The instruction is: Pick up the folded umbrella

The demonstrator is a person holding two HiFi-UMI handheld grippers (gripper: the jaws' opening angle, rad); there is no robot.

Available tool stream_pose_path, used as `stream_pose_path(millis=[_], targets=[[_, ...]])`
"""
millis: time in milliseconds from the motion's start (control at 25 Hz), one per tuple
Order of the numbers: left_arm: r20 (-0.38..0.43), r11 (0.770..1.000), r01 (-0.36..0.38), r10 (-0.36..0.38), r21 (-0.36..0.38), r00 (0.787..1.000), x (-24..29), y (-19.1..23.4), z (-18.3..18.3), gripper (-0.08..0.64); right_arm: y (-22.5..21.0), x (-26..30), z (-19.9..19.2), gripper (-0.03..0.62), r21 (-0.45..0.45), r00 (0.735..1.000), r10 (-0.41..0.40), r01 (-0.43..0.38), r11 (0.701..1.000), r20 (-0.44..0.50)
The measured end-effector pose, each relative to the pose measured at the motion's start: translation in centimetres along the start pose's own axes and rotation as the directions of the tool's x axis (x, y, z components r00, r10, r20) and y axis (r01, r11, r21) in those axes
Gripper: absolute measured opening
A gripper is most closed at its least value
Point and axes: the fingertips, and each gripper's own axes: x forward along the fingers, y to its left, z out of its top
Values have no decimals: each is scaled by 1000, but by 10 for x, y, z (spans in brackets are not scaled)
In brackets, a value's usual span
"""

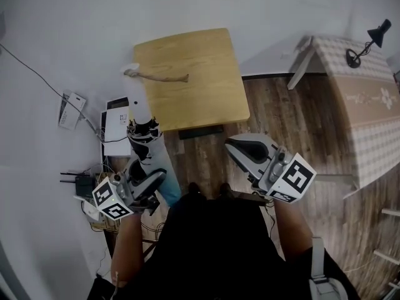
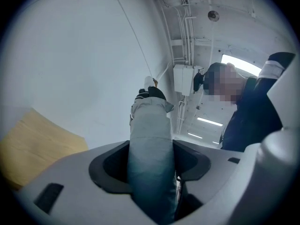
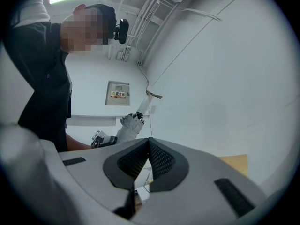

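Grey-blue fabric: the folded umbrella (image 1: 149, 158) in its sleeve, with a white shaft and a tan piece at the far end.
Where it is: clamped in the left gripper (image 1: 147, 184). It points away from the person toward the near-left corner of the wooden table (image 1: 206, 99). In the head view the tan tip overlaps the table top, and I cannot tell whether it touches.
Left tongs: clenched on the umbrella (image 2: 150, 125). Both dark pads press on the sleeve near its lower end.
Right tongs: the right gripper (image 3: 147, 161) has its jaws together on nothing and is held well to the side (image 1: 240, 149).
Task stage: the pick-up looks done, by my reading.
Risk, slip: the hold is near one end, so the long free part could lever down and slide through the smooth fabric.
Risk, knock: swinging the far end could catch the table edge and twist the umbrella in the pads.
Risk, below: the white box (image 1: 116, 129) and cables lie under the left side, so a dropped umbrella would land on them.
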Motion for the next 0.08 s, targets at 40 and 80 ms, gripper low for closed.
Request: stream_pose_path(millis=[40,80], targets=[[-3,1000,-4,4,-3,1000,3,-1,-4,270,0,-6,-2,17,4,1000,4,-4,1000,0],[-6,1000,-9,9,-7,1000,5,-1,-8,270,0,-11,-4,17,7,1000,9,-9,1000,-2]])
